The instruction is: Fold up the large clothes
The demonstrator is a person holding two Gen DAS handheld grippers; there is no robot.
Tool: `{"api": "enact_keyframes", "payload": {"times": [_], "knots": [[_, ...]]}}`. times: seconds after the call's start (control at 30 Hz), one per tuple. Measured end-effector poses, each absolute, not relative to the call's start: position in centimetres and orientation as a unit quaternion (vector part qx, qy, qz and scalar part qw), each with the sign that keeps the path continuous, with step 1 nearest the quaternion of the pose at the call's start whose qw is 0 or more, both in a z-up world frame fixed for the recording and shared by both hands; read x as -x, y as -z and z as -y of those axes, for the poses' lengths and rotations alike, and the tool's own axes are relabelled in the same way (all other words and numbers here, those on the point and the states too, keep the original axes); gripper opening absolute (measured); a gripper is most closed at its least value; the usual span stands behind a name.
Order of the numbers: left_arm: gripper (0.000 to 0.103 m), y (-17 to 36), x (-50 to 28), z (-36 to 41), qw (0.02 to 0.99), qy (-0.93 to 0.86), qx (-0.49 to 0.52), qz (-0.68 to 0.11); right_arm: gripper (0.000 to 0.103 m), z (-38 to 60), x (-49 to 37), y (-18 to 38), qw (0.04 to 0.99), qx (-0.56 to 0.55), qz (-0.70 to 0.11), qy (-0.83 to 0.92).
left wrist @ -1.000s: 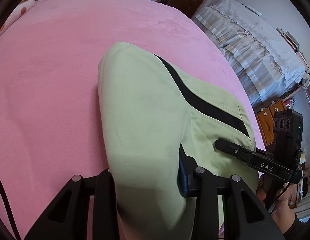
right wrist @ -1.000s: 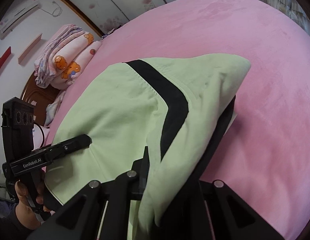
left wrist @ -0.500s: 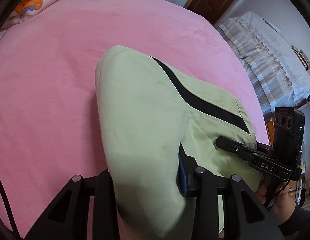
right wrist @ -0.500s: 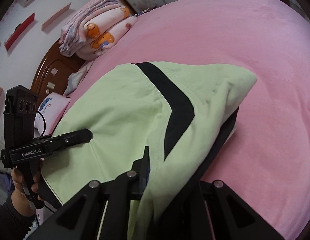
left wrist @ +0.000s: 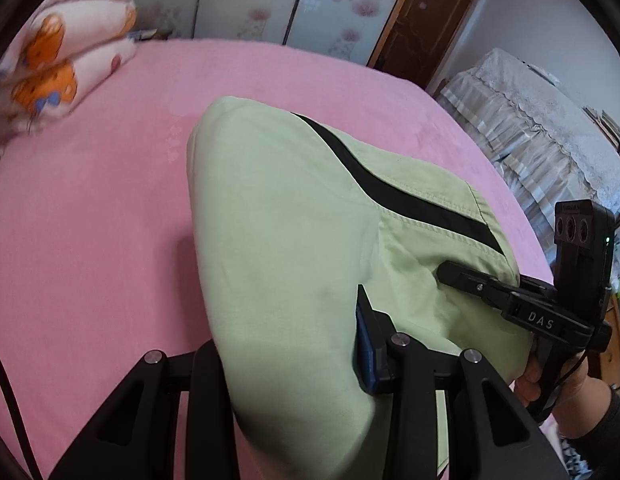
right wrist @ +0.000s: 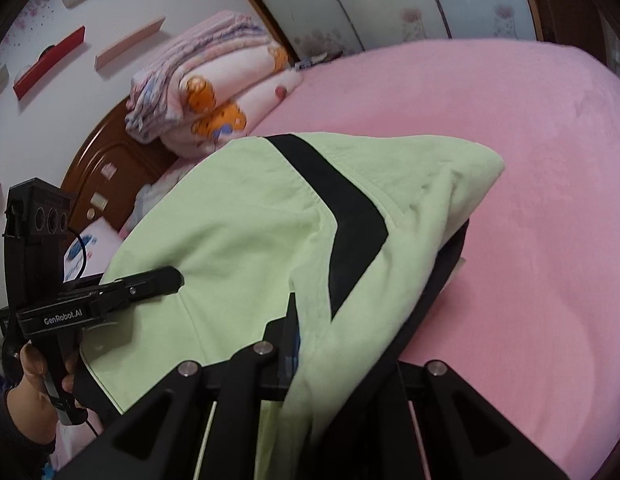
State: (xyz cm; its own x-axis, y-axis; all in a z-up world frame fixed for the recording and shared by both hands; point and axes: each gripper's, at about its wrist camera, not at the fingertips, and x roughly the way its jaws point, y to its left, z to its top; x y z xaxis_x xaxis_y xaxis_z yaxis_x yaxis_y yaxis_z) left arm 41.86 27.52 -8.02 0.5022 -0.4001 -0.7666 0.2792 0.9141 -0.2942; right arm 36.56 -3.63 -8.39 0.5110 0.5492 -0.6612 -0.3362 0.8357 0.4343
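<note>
A light green garment (left wrist: pixel 270 208) with a black stripe hangs lifted over the pink bed (left wrist: pixel 90 220), bunched between both grippers. My left gripper (left wrist: pixel 290 340) is shut on a thick fold of it, and cloth covers most of its fingers. In the right wrist view the same garment (right wrist: pixel 250 220) drapes over my right gripper (right wrist: pixel 333 340), which is shut on its edge. The right gripper (left wrist: pixel 453 274) shows at the right of the left wrist view, pinching the cloth. At the left of the right wrist view the left gripper (right wrist: pixel 166 280) is held by a hand (right wrist: pixel 34 364).
Folded blankets (right wrist: pixel 214 92) with orange bear prints are stacked at the bed's head, by a wooden headboard (right wrist: pixel 106 160). A lace-covered piece of furniture (left wrist: pixel 529 132) stands beyond the bed's right side. A brown door (left wrist: pixel 429 20) and flowered wardrobe panels are behind.
Both grippers have carried the garment across the bed toward its head; the folded blankets and back wall have come into view. Both grips are unchanged.
</note>
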Motion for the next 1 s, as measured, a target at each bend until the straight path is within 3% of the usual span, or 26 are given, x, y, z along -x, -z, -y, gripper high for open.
{"api": "enact_keyframes", "payload": {"times": [0.17,0.27,0.37,0.4,0.47,0.5,0.77,0.83,0.9,1.0], "knots": [[0.036,9.4,-51.3,-29.3,0.869,0.216,0.051,-0.442,0.009,2.8,-43.7,9.2,0.879,-0.125,-0.388,-0.246],[0.041,12.6,-56.2,-29.7,0.865,0.207,0.055,-0.455,0.009,2.0,-47.6,11.8,0.883,-0.128,-0.386,-0.235],[0.053,17.8,-59.8,-29.7,0.852,0.17,0.053,-0.492,0.013,1.6,-50.4,16.7,0.868,-0.151,-0.423,-0.213],[0.067,20.3,-60.8,-29.8,0.842,0.148,0.049,-0.517,0.015,1.4,-51.2,19.2,0.859,-0.148,-0.45,-0.195],[0.09,23.4,-61.5,-30.4,0.846,0.101,0.05,-0.521,0.039,1.0,-51.8,22.3,0.853,-0.143,-0.472,-0.171],[0.093,23.9,-61.5,-31.3,0.857,0.091,0.069,-0.503,0.04,1.3,-51.9,23.2,0.852,-0.154,-0.47,-0.174],[0.09,21.8,-61.5,-33.0,0.862,0.052,0.061,-0.501,0.045,1.8,-51.8,20.3,0.844,-0.124,-0.494,-0.168],[0.082,19.9,-60.0,-33.1,0.871,0.01,0.056,-0.487,0.045,3.2,-50.9,18.8,0.843,-0.156,-0.487,-0.168],[0.056,18.5,-57.4,-34.0,0.876,0.001,0.077,-0.477,0.045,5.6,-49.2,16.6,0.849,-0.198,-0.461,-0.164],[0.037,17.7,-55.2,-34.4,0.875,0.005,0.095,-0.475,0.045,6.7,-46.4,14.4,0.872,-0.176,-0.43,-0.153]]}}
